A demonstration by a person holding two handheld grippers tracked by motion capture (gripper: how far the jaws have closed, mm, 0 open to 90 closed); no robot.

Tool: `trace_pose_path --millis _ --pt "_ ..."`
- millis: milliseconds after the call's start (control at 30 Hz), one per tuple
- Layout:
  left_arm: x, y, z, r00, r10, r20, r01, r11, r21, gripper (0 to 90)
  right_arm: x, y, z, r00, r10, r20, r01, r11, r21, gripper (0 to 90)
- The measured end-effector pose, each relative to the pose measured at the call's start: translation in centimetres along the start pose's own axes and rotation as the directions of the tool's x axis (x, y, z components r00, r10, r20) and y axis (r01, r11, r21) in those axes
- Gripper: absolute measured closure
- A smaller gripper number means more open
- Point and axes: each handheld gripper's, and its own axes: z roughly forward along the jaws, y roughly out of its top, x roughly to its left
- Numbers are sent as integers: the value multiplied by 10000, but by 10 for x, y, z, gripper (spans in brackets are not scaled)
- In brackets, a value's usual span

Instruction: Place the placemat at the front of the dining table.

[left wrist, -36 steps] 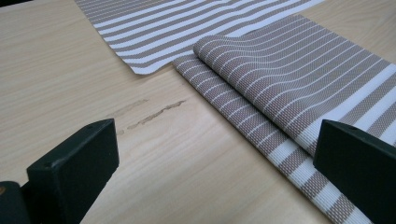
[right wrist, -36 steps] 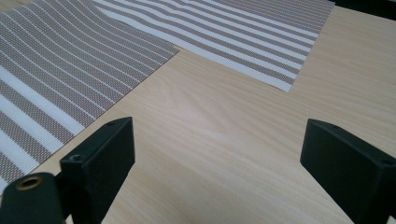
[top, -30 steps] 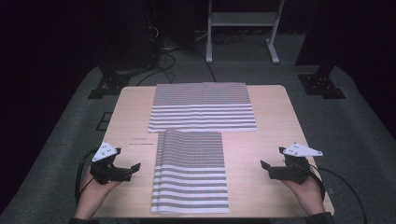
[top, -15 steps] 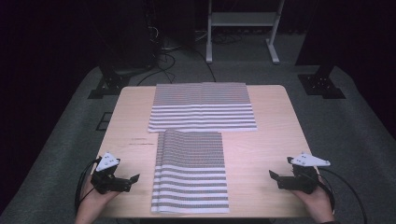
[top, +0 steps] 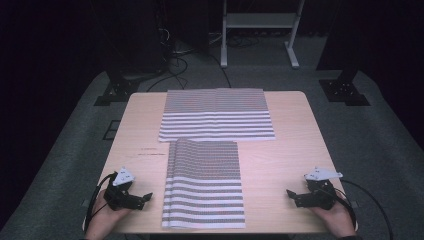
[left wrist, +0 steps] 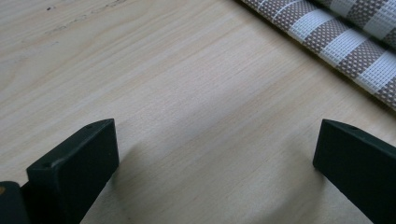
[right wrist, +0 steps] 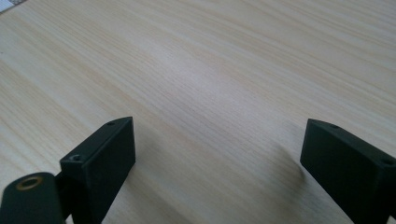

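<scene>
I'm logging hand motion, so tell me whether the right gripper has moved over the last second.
Yes. The right gripper has drawn back toward the person's edge of the table and slightly outward, away from the near striped mat, which has stayed put.

The room around my table (top: 295, 150) is dark. Light falls from above. My close-up pictures look a bit blurry.

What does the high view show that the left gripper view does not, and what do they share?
High view alone: the far striped mat, both hands, the right claw, and the floor with stands. Left gripper view alone: the weave of the near striped mat close up, and the left claw with jaws wide apart. Shared: the wooden table and that near mat.
</scene>
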Motion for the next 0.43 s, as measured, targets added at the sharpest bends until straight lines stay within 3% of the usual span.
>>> trace_pose_path --millis 200,433 --pt "1 -2 0 10000 -7 18 7 9999 -159 0 1 -2 3 9995 263 -193 -267 9994 -207 90" --pt "0 -2 0 10000 -8 17 9 9999 -158 0 1 -2 3 9995 258 -202 -264 9992 -285 90"
